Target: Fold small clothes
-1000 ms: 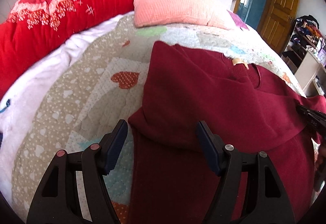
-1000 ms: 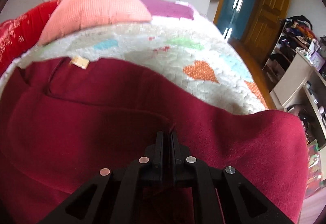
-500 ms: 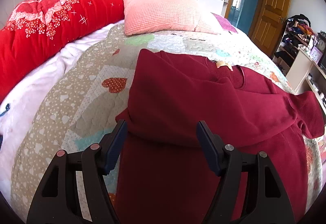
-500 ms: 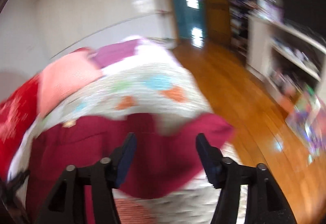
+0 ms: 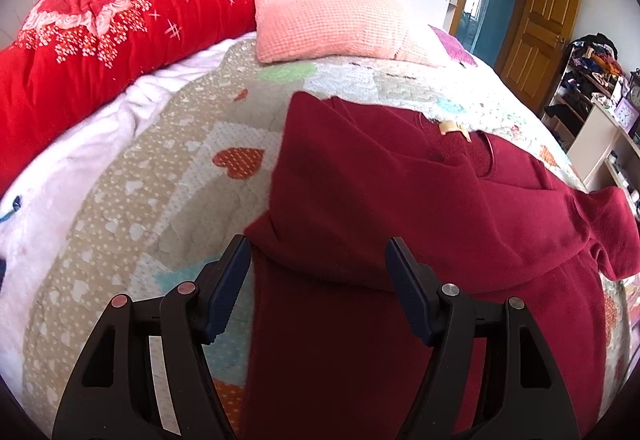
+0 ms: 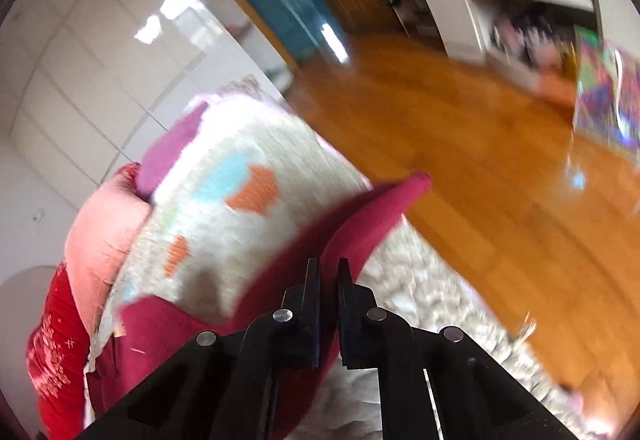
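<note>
The dark red sweater (image 5: pixel 400 208) lay spread on the patchwork quilt (image 5: pixel 160 176), one sleeve folded across its body. The left gripper (image 5: pixel 318 272) hovered over its folded edge, jaws wide apart and holding nothing. The right gripper (image 6: pixel 329 280) was pinched almost closed on the other sleeve (image 6: pixel 360 216) near the bed's edge.

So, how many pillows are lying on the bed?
1: the pink waffle-textured pillow lies at the head of the bed, beside the rolled red floral quilt. Others may be hidden out of view.
</note>
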